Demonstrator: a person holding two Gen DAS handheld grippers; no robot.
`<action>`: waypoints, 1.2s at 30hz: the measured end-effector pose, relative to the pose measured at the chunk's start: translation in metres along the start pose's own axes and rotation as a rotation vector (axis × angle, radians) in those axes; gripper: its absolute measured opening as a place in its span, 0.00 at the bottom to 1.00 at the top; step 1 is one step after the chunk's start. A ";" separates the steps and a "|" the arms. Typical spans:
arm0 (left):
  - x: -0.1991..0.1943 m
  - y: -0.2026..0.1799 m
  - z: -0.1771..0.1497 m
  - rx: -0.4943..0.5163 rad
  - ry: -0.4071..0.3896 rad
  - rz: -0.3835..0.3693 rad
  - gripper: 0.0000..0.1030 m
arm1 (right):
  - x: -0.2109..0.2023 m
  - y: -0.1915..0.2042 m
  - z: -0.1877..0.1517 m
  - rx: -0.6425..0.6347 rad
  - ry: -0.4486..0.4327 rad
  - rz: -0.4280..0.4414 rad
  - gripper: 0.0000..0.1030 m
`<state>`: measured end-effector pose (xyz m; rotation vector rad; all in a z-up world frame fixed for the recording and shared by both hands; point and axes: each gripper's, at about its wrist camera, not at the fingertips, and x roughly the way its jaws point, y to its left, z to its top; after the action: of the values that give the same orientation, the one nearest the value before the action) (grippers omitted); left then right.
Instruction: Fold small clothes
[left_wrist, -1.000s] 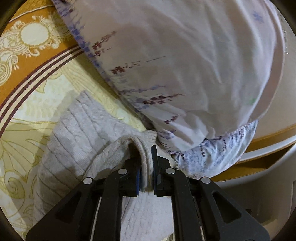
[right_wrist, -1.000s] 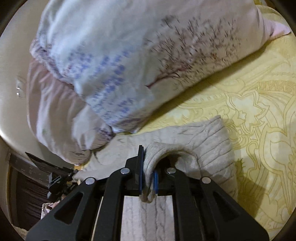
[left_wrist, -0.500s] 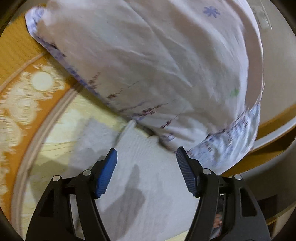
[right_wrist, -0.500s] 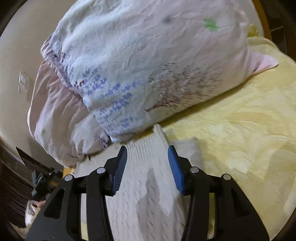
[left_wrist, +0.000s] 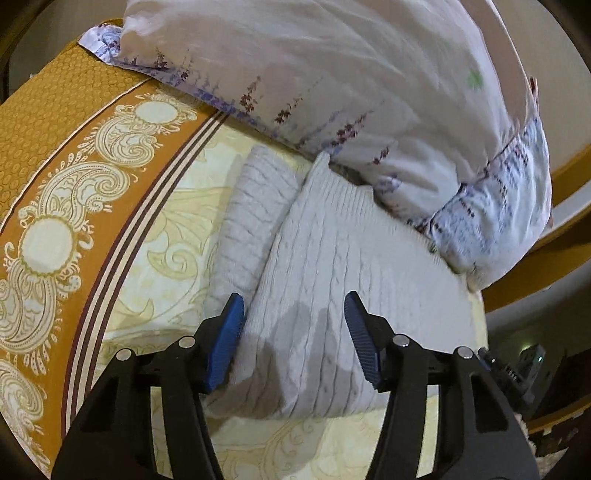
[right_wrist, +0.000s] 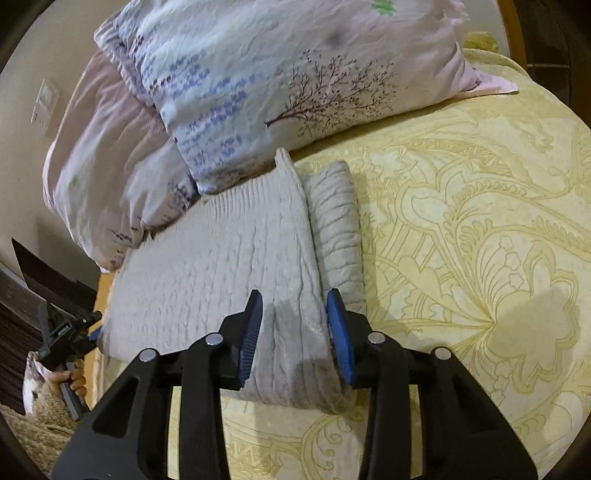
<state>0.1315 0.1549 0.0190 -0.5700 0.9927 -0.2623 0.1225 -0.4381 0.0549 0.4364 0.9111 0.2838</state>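
A light grey cable-knit sweater (left_wrist: 332, 266) lies folded on the yellow patterned bedspread, its far edge against the pillows. It also shows in the right wrist view (right_wrist: 229, 258), with a folded sleeve part (right_wrist: 336, 218) along its right side. My left gripper (left_wrist: 293, 338) is open and empty, held above the sweater's near edge. My right gripper (right_wrist: 293, 332) is open and empty, above the sweater's near right edge. The left gripper (right_wrist: 66, 334) shows at the far left of the right wrist view.
Two floral white pillows (left_wrist: 351, 85) lie just behind the sweater; they also show in the right wrist view (right_wrist: 258, 81). An orange patterned border (left_wrist: 66, 155) runs along the bedspread's left. Yellow bedspread (right_wrist: 480, 240) stretches to the right. The bed edge and wooden frame (left_wrist: 569, 177) are on the right.
Both grippers were shut on the sweater's edge a second ago. They let go, opened, and pulled back; the sweater now lies flat and folded.
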 end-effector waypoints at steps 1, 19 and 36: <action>0.001 -0.001 -0.001 0.009 0.003 0.006 0.56 | 0.003 -0.001 -0.001 0.004 0.007 -0.004 0.36; -0.016 0.000 -0.012 0.044 0.041 -0.074 0.08 | -0.026 0.009 -0.008 -0.001 -0.053 0.027 0.07; -0.014 0.009 -0.014 0.013 0.026 -0.020 0.32 | -0.012 0.016 -0.006 -0.027 -0.072 -0.161 0.34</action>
<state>0.1123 0.1638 0.0179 -0.5664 1.0106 -0.2946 0.1102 -0.4278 0.0674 0.3439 0.8654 0.1318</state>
